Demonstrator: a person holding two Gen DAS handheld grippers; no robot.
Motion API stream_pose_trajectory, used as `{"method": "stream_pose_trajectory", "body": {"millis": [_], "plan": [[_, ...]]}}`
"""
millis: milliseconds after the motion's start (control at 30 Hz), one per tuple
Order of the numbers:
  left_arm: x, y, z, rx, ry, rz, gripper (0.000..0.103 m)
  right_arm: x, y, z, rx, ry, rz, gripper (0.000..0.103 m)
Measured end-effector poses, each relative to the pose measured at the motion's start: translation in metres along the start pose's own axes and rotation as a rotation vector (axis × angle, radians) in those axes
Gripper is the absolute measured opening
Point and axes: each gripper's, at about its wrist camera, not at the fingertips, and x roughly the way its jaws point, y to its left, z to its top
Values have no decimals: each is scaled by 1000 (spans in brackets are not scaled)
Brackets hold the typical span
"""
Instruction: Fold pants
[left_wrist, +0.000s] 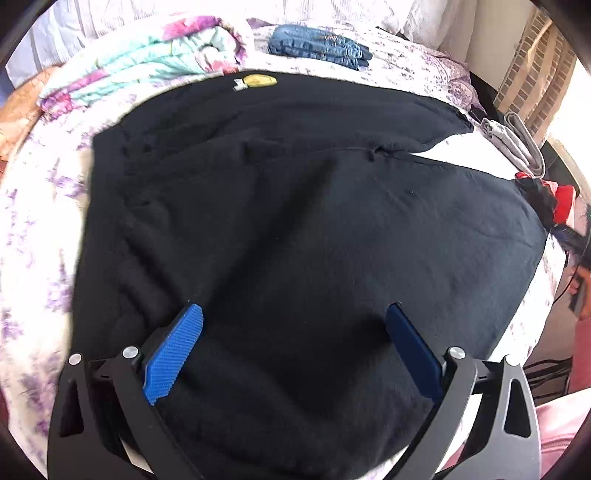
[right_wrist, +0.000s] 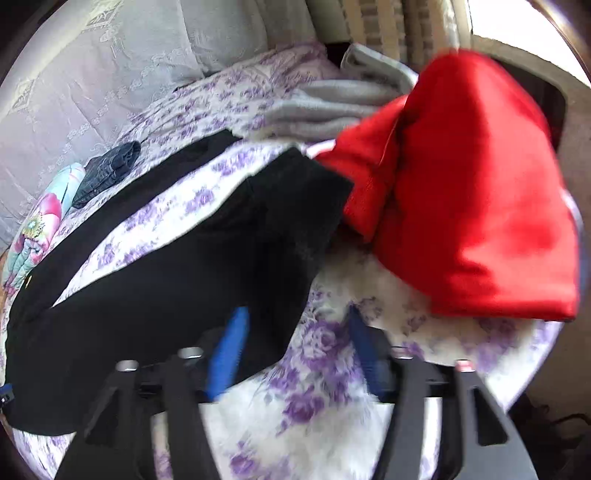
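Black pants (left_wrist: 295, 221) lie spread on a bed with a purple-flowered sheet (left_wrist: 33, 229), a yellow logo (left_wrist: 258, 81) at their far edge. My left gripper (left_wrist: 293, 308) hovers open just over the near part of the cloth, and nothing sits between its blue pads (left_wrist: 177, 350). In the right wrist view the two black legs (right_wrist: 177, 266) run apart to the upper right, with sheet (right_wrist: 314, 369) showing between them. My right gripper (right_wrist: 295, 317) is open at the end of the nearer leg. Its left finger is over the hem, its right finger over bare sheet.
Folded jeans (left_wrist: 317, 44) and a colourful quilt (left_wrist: 147, 62) lie at the far side. A red garment (right_wrist: 461, 203) and a grey folded one (right_wrist: 332, 103) are piled just past the leg ends. The bed edge is close on the right.
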Motion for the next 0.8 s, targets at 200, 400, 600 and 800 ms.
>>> {"method": "stream_pose_trajectory", "body": {"millis": [200,400,600,800], "plan": [[-13,15,-10,-51,-33,-4,98,-59,100,-5,-228,-151,270,88],[-13,10,-29,17,-61,37,98,7,201,-56,-550,140,376,99],[-54,31,-1,62,-111,85,98,-1,235,-49,-696,124,349,99],[-62,70,78,108,-144,124,98,-4,309,-17,-866,225,681,99]]}}
